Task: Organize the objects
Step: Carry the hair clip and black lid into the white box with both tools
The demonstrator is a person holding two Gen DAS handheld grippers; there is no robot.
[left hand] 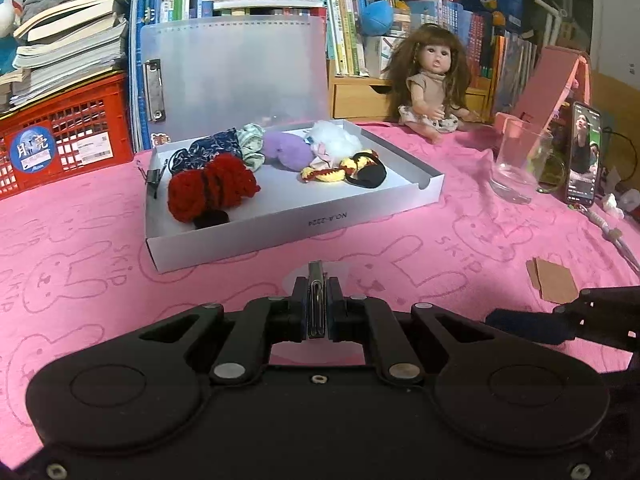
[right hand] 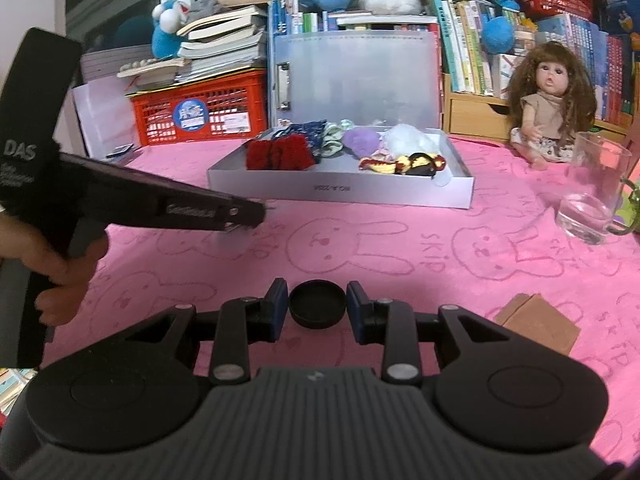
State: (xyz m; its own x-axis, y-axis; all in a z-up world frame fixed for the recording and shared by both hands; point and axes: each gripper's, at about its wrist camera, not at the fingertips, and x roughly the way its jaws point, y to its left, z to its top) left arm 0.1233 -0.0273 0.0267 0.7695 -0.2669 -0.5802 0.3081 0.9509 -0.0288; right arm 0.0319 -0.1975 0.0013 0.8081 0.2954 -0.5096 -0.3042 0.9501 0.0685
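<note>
An open grey file box (left hand: 304, 220) on the pink cloth holds a red knitted scrunchie (left hand: 212, 188), a blue patterned one (left hand: 212, 146), a purple one (left hand: 286, 148), a white one (left hand: 334, 138) and a yellow, red and black knitted piece (left hand: 348, 168). My left gripper (left hand: 316, 292) is shut on a thin metal clip (left hand: 316, 304), with a pale translucent piece (left hand: 340, 276) lying under its tip. In the right wrist view the same box (right hand: 340, 192) lies ahead and the left gripper (right hand: 260, 212) comes in from the left. My right gripper (right hand: 317, 304) is shut on a small black round cap (right hand: 317, 314).
A doll (left hand: 430, 80) sits behind the box to the right. A glass cup (left hand: 518, 164), a lit phone (left hand: 584, 152) and brown card pieces (left hand: 554, 280) lie at the right. A red crate (left hand: 64, 136) with stacked books stands at the left, and bookshelves behind.
</note>
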